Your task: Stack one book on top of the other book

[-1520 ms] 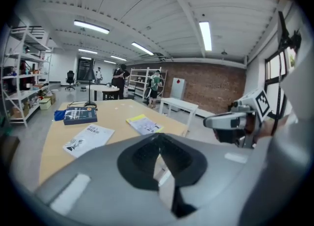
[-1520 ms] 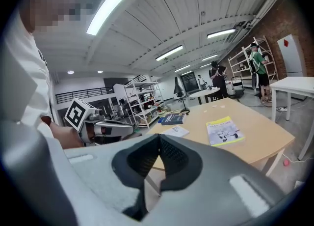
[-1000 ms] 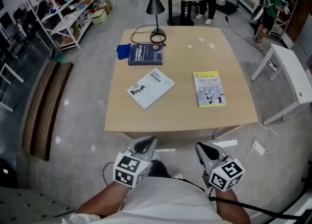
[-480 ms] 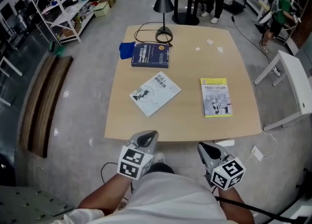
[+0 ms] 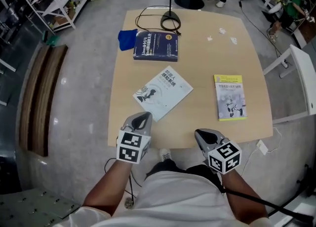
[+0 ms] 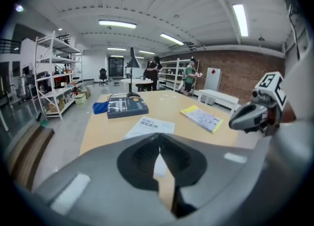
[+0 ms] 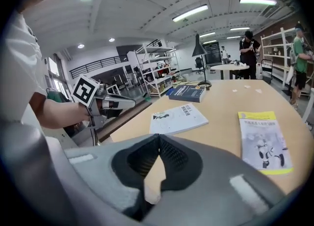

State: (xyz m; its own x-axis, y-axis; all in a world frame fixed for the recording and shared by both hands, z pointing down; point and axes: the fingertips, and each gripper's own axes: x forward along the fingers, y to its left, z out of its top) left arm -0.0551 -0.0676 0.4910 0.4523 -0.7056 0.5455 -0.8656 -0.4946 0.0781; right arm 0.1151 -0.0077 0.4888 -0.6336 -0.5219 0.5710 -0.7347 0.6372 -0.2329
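Head view: left gripper point(image 5: 143, 117) and right gripper point(image 5: 199, 133) are both held at the near edge of the wooden table point(image 5: 197, 115). Both have their jaws closed tip to tip and carry nothing. The left gripper view point(image 6: 158, 141) and right gripper view point(image 7: 158, 140) confirm this: the pads meet, with only tabletop seen past them.

- Left gripper tip is over the near-left part of the table, near the closest corner of the white book point(image 5: 163, 94) but not touching it.
- White book lies flat mid-table, skewed to the edges.
- Yellow-edged book point(image 5: 230, 97) lies flat toward the right edge, well apart from the white book, ahead of the right gripper.
- Dark blue book point(image 5: 155, 46) lies toward the far-left corner, with a blue cloth point(image 5: 127, 39) just beside it on its left.
- Black desk lamp point(image 5: 170, 22) stands at the far edge.
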